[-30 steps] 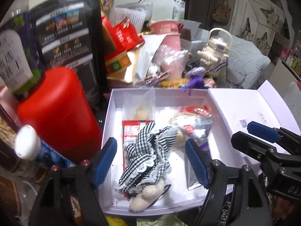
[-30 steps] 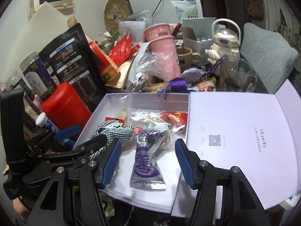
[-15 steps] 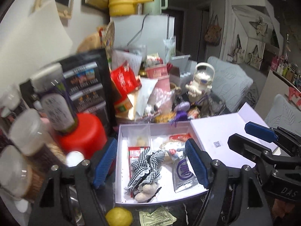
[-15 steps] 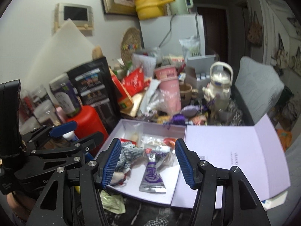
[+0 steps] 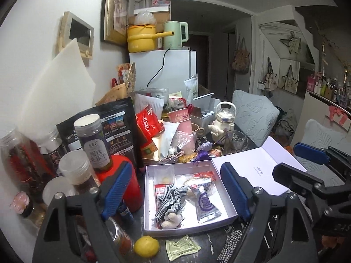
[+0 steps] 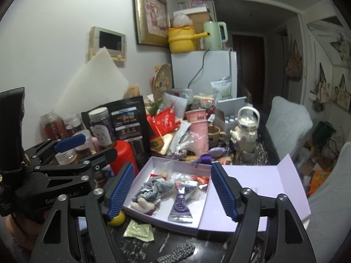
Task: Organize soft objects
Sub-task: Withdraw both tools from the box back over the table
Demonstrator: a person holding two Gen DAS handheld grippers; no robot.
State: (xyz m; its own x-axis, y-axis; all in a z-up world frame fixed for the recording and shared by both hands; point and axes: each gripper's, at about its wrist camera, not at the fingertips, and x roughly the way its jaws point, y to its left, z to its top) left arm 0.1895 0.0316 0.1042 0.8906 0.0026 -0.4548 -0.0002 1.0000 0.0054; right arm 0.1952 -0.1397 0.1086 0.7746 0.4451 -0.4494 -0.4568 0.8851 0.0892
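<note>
Checked cloth (image 5: 170, 199) lies in white box (image 5: 190, 225) (beside a purple sachet (image 5: 206, 206)).

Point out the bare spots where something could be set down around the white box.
The open lid panel right of the white box is bare. Bare box floor shows by its front wall. Dark table lies free between the green packet and checkered cloth. Behind and left of the box it's packed.

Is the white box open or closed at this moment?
Open. The box has its lid folded flat to the right, and the checked cloth and purple packet inside are visible.
</note>
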